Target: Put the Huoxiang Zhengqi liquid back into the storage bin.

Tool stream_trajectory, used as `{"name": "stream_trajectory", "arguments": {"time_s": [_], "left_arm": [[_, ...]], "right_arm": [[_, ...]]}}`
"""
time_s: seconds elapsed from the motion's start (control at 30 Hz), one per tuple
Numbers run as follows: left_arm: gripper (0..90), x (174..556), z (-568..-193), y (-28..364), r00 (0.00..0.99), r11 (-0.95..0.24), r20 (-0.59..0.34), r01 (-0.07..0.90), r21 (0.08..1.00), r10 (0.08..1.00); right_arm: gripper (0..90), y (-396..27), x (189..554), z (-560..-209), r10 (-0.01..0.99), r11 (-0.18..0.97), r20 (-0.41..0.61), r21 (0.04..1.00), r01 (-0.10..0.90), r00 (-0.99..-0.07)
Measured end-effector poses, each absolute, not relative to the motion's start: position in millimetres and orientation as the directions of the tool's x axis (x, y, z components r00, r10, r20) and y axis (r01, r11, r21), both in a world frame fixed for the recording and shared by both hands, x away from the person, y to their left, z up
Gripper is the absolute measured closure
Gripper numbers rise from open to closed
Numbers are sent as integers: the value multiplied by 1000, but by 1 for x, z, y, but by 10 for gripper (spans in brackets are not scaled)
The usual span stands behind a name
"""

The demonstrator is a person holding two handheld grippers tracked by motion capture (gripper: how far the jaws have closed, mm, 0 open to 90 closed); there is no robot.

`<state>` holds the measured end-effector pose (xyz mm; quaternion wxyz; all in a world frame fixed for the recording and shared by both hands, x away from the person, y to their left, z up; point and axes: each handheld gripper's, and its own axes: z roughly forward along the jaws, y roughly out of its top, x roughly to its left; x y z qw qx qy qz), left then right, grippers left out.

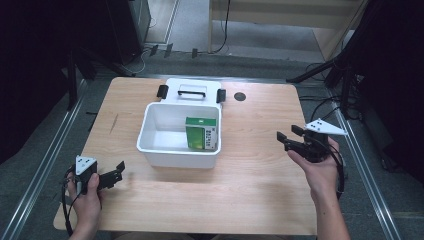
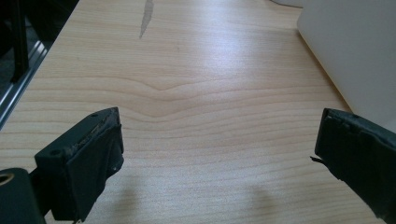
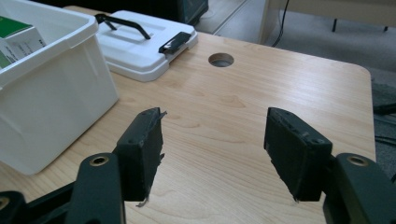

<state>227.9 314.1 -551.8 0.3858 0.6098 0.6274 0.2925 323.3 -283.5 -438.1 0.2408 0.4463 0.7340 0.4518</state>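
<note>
A: Where's the white bin (image 1: 179,135)?
B: Middle of the wooden table (image 1: 250,190), open, a green box (image 1: 201,133) standing inside at its 3 o'clock side. The lid (image 1: 191,91) lies flat at the bin's 12 o'clock, touching it (black handle and latches up).
A: And the grippers?
B: Left gripper (image 1: 116,172) sits at the bin's 8 o'clock, jaws spread wide over bare wood. Right gripper (image 1: 286,138) is at its 3 o'clock, jaws wide too, nothing between them

Light wood table (image 1: 250,190); white bin (image 1: 177,150) at centre, lid (image 1: 192,90) flat just behind it.
</note>
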Motion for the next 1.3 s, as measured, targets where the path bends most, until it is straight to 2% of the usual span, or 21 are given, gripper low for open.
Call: {"name": "stream_trajectory", "arguments": {"time_s": [0.27, 0.4, 0.43, 0.5, 0.57, 0.7, 0.83, 1.3], "left_arm": [[20, 228, -552, 314, 42, 85, -127, 542, 836, 991], [20, 228, -552, 314, 42, 84, -126, 542, 836, 991], [20, 228, -552, 314, 41, 84, -127, 542, 836, 991], [20, 228, -552, 314, 41, 84, -126, 542, 836, 991], [20, 228, -552, 314, 42, 84, -127, 542, 836, 991], [20, 228, -552, 314, 42, 85, -128, 541, 836, 991], [20, 228, -552, 314, 41, 86, -129, 542, 836, 991], [20, 228, -552, 314, 38, 91, -132, 539, 837, 990]], "right_arm": [[381, -302, 305, -459, 890, 84, 129, 896, 435, -438], [368, -305, 293, -467, 923, 48, 138, 885, 463, -360], [349, -305, 288, -470, 939, 26, 141, 881, 472, -315], [236, -307, 282, -474, 955, 5, 138, 878, 479, -264], [128, -309, 279, -478, 952, 21, 127, 879, 476, -278], [0, -313, 271, -488, 949, 52, 97, 890, 452, -301], [0, -320, 262, -498, 959, 37, 87, 905, 423, -270], [0, -343, 242, -534, 968, -1, 118, 886, 465, -223]]}}
